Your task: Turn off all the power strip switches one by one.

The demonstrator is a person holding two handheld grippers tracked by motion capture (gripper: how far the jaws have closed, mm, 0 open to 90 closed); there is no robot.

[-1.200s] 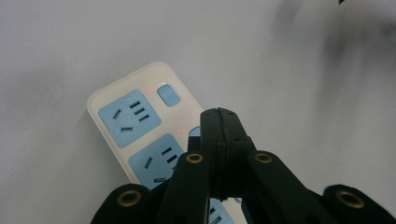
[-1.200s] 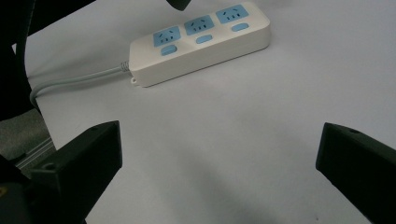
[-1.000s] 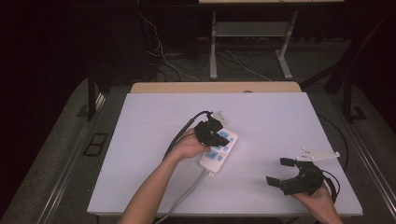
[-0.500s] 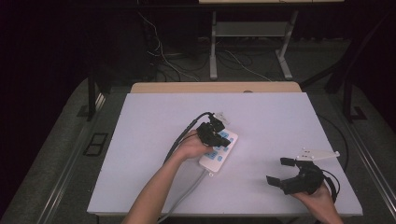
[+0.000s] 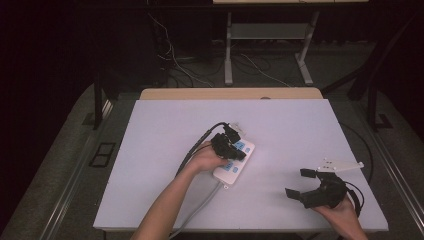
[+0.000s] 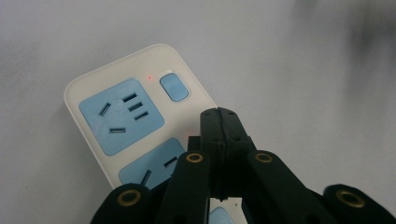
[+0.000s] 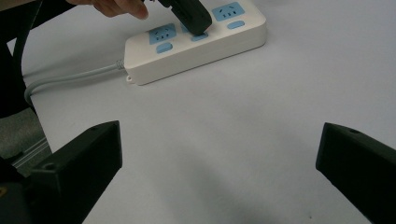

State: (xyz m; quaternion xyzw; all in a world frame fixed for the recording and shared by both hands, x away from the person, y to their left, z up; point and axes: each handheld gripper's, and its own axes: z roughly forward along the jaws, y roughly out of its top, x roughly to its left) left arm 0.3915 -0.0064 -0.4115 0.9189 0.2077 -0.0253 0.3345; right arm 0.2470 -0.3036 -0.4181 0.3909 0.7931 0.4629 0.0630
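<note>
Barely anything has shifted: my left tongs stay closed, empty, tips pressing a switch on the power strip, right tongs open and idle.

The left gripper is showing matte black jaws whose flat pads are carrying small dark screw holes, and behind them black linkage arms are displaying brass-ringed pivots. A black cable is trailing back from its body. The right gripper is presenting two blocky black jaws with squared tips; above its body a pale grey three-cornered plate is sitting, dotted with small holes, and a black cable is looping behind it. Both forearms are appearing bare, without sleeves.
</note>
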